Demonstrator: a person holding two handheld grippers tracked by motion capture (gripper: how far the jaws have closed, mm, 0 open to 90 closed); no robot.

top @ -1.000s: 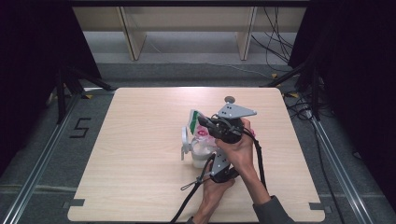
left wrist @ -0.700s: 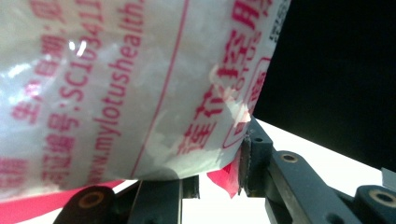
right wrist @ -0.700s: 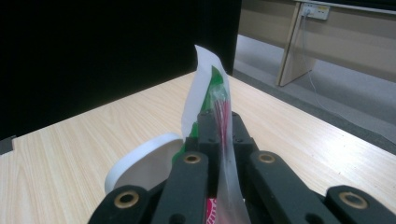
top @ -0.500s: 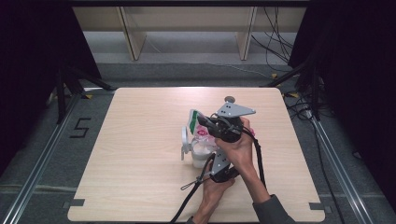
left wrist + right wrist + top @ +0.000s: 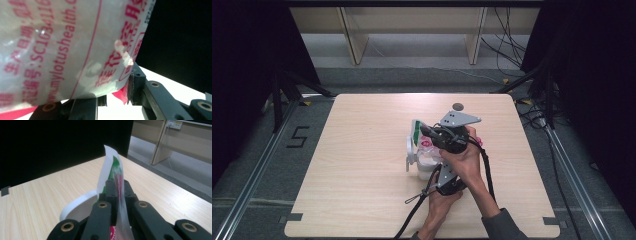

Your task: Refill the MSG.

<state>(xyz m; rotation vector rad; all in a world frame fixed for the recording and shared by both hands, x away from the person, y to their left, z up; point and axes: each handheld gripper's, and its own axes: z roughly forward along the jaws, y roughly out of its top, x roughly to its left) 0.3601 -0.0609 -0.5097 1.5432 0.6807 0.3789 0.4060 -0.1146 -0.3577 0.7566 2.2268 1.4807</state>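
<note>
Wooden table (image 5: pixel 362 190): right gripper (image 5: pixel 117 188) clamps bag (image 5: pixel 112 170) above cup (image 5: pixel 75 206); left gripper (image 5: pixel 117 97) clamps bag printed "mylotushealth".

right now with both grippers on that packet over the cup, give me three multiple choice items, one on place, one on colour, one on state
1. Where is the white cup?
A. near the table's middle
B. at the far left corner
C. on the floor

2. What colour is the print on the packet?
A. blue
B. red
C. black

3. How do the right gripper's jaws stand?
A. wide open
B. shut on the packet's top edge
C. shut on the cup's rim

Answers:
1. A, the high view shows the cup mid-table by the hands.
2. B, the left gripper view shows red lettering.
3. B, the right gripper view shows the film pinched between them.
</note>
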